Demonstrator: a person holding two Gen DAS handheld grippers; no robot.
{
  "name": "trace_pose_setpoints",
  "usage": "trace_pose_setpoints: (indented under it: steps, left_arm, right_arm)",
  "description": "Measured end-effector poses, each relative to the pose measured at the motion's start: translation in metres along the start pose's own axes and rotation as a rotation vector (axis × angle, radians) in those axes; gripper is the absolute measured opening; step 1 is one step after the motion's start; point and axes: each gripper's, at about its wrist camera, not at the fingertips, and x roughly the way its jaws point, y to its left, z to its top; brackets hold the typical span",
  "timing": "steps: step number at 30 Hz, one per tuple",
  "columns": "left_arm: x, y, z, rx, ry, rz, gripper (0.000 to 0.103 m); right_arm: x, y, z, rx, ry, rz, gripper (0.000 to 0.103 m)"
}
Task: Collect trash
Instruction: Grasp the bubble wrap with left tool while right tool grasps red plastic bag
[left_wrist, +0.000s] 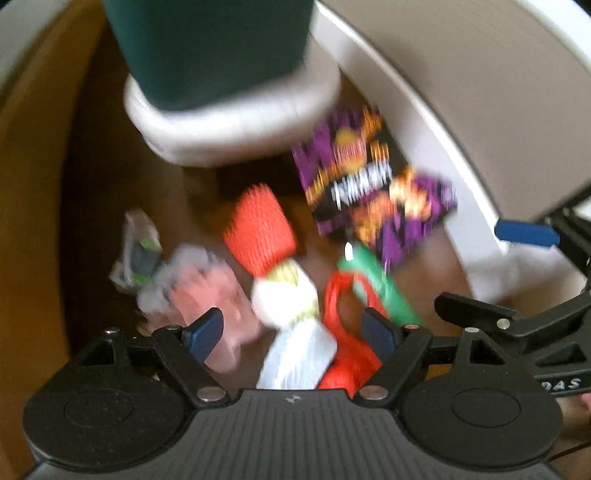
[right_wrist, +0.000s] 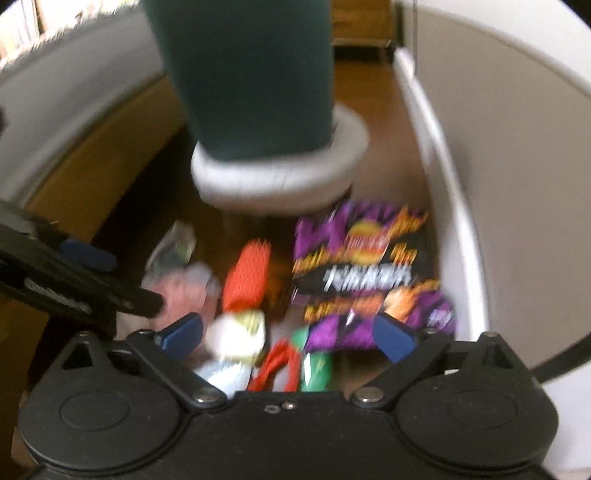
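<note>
Both views are blurred. Several pieces of trash lie on a brown wooden floor (left_wrist: 96, 184): a purple chip bag (left_wrist: 373, 181) (right_wrist: 365, 277), a red-and-white wrapper (left_wrist: 273, 258) (right_wrist: 240, 295), a green wrapper (left_wrist: 380, 284) (right_wrist: 314, 365), a red net (left_wrist: 343, 332) (right_wrist: 275, 365), a pink plastic wrapper (left_wrist: 207, 299) (right_wrist: 181, 288) and a small clear wrapper (left_wrist: 138, 251) (right_wrist: 177, 240). My left gripper (left_wrist: 291, 332) is open and empty above the red-and-white wrapper. My right gripper (right_wrist: 288, 336) is open and empty above the same pile; it also shows at the right of the left wrist view (left_wrist: 528, 236).
A dark green bin with a white base (left_wrist: 229, 122) (right_wrist: 273, 173) stands just behind the trash. A white baseboard and grey wall (left_wrist: 443, 122) (right_wrist: 461, 221) close the right side. A tan cabinet side (right_wrist: 96, 158) is at the left.
</note>
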Motion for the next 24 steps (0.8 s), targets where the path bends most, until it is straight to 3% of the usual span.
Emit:
trace_pose_setpoints:
  steps: [5, 9, 13, 24]
  left_arm:
    - [0.043, -0.008, -0.019, 0.075, 0.119, 0.016, 0.081]
    - [0.075, -0.004, -0.032, 0.072, 0.193, 0.006, 0.081]
    - [0.099, -0.001, -0.043, 0.069, 0.229, 0.034, 0.081]
    - [0.144, 0.003, -0.063, 0.05, 0.292, 0.029, 0.082]
  right_arm:
    - [0.018, 0.023, -0.025, -0.086, 0.093, 0.028, 0.094]
    - [0.039, 0.036, -0.044, -0.131, 0.188, 0.063, 0.086]
    - [0.054, 0.052, -0.06, -0.148, 0.26, 0.096, 0.086]
    - [0.1, 0.099, -0.094, -0.25, 0.289, 0.038, 0.077]
